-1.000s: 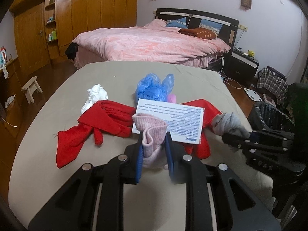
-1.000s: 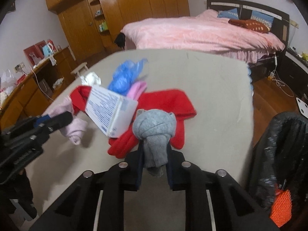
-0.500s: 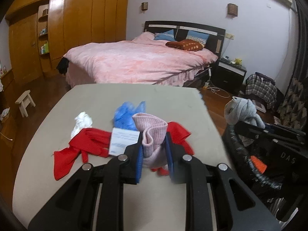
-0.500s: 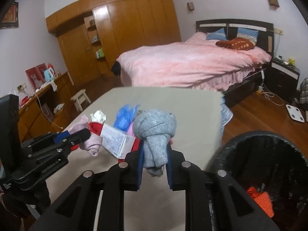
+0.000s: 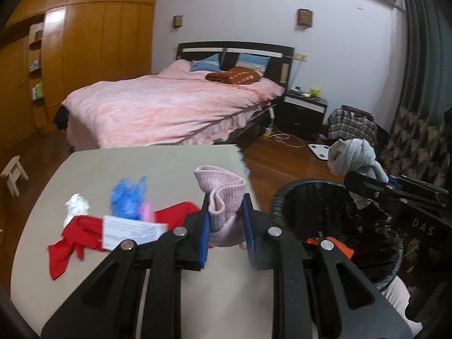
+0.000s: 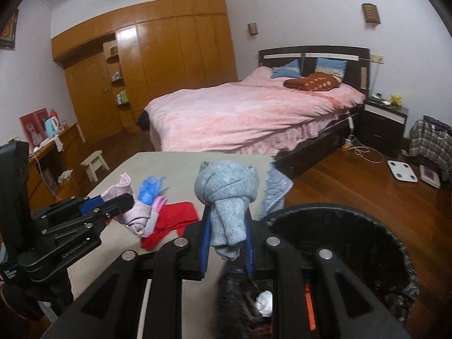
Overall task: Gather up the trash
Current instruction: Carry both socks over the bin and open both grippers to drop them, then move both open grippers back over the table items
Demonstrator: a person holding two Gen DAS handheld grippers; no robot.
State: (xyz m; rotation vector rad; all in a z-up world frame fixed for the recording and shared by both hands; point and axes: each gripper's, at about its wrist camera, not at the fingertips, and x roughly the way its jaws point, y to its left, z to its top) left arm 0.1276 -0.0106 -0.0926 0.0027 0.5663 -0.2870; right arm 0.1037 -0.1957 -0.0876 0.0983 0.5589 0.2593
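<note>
My left gripper (image 5: 225, 223) is shut on a pink knitted sock (image 5: 223, 197), held above the table's right edge. My right gripper (image 6: 227, 234) is shut on a knotted grey sock (image 6: 227, 195) over the black trash bin (image 6: 353, 226). The bin (image 5: 333, 197) stands beside the table at the right and holds orange and white scraps. The right gripper with the grey sock (image 5: 353, 158) shows in the left wrist view. The left gripper with the pink sock (image 6: 132, 212) shows in the right wrist view.
On the beige table (image 5: 127, 163) lie a red cloth (image 5: 82, 231), a white printed box (image 5: 130, 231), a blue plastic bag (image 5: 127, 197) and a white crumpled tissue (image 5: 76, 203). A pink bed (image 5: 169, 104) stands behind. A small stool (image 5: 11, 172) is on the left.
Both grippers have lifted and swung right from the table toward the bin, each still holding its sock. The right gripper now hangs over the bin opening.
</note>
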